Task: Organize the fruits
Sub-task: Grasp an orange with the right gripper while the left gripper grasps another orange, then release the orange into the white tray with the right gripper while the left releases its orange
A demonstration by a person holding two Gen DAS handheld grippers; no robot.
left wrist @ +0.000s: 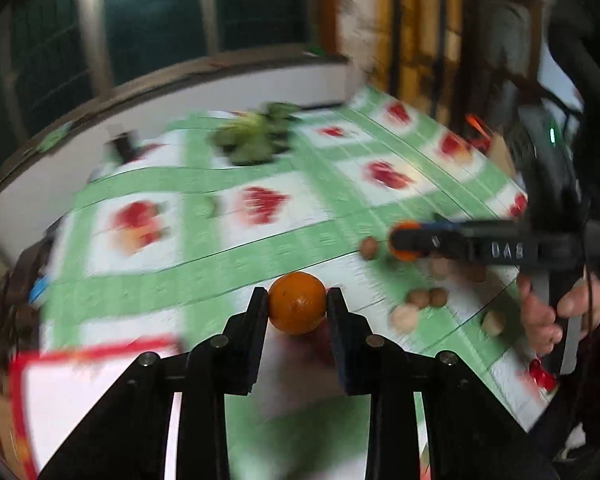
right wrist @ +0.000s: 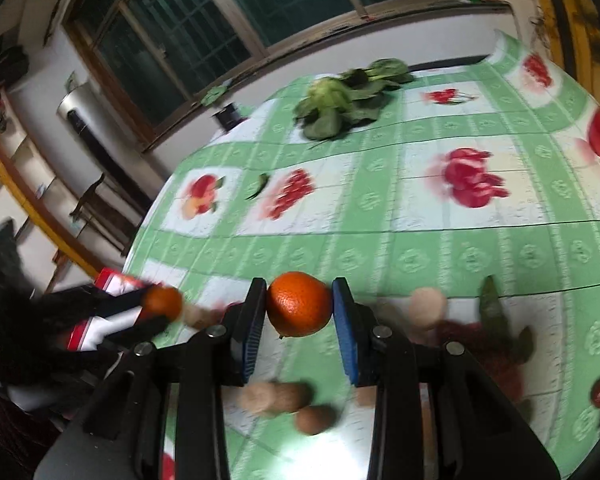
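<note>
My left gripper is shut on an orange and holds it above the green checked tablecloth. My right gripper is shut on a second orange, also lifted above the cloth. In the left wrist view the right gripper shows at the right with its orange between the fingers. In the right wrist view the left gripper shows at the left edge with its orange.
Several brown and pale round fruits lie on the cloth near the right gripper; they also show under it. Leafy greens lie at the far side. A red-rimmed white box sits at the near left. Small red fruits lie at the table's right edge.
</note>
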